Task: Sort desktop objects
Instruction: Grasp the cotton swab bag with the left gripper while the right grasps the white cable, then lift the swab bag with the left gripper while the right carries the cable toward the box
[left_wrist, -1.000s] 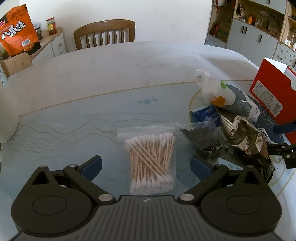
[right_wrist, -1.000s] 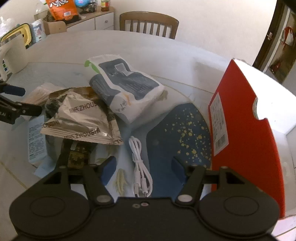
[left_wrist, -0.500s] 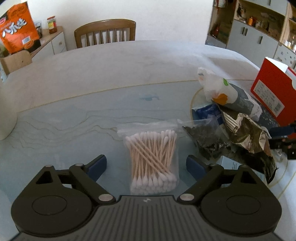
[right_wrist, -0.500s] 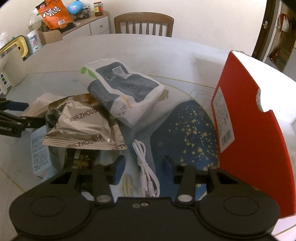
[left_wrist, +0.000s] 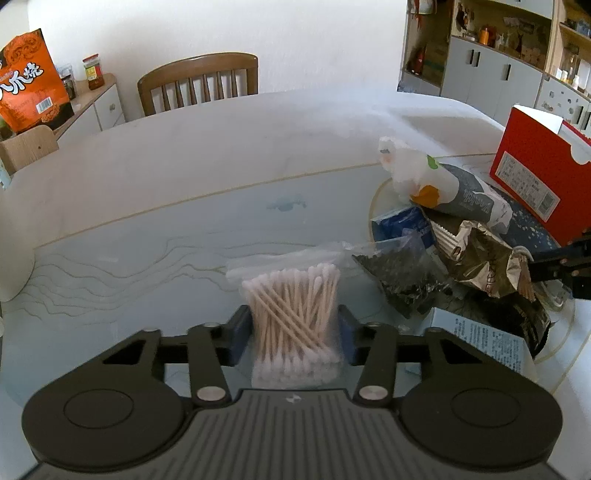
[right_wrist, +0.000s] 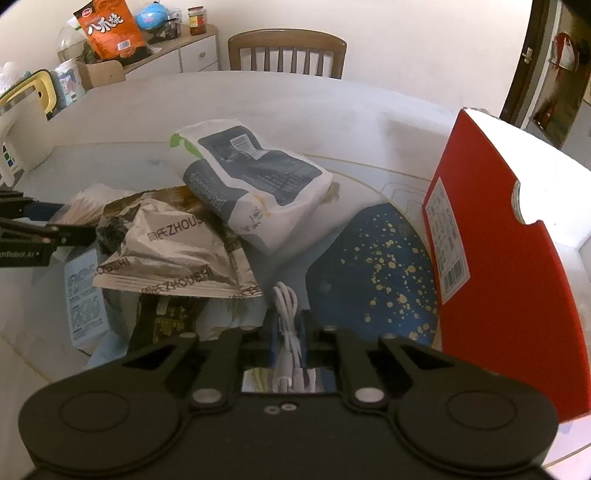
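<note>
Clamping on both sides now. Left gripper has just been closing, and its blue pads now press both flanks of the clear bag of cotton swabs, which lies on the glass tabletop at the near centre of the left wrist view. Bag's loose top end points to the far side.

Right gripper has also just been closing; its jaws are together on the coiled white USB cable, pinched between the pads, with the loop end sticking out on the far side. Cable sits just left of the dark blue gold-speckled plate.

Clutter pile between the two grippers: silver foil pouch, white-and-grey bag lying on top of the pile on the far side, dark tea-like packet, pale blue leaflet. Red box stands upright at the far right, touching the plate's right edge. Wooden chair is beyond the table.
</note>
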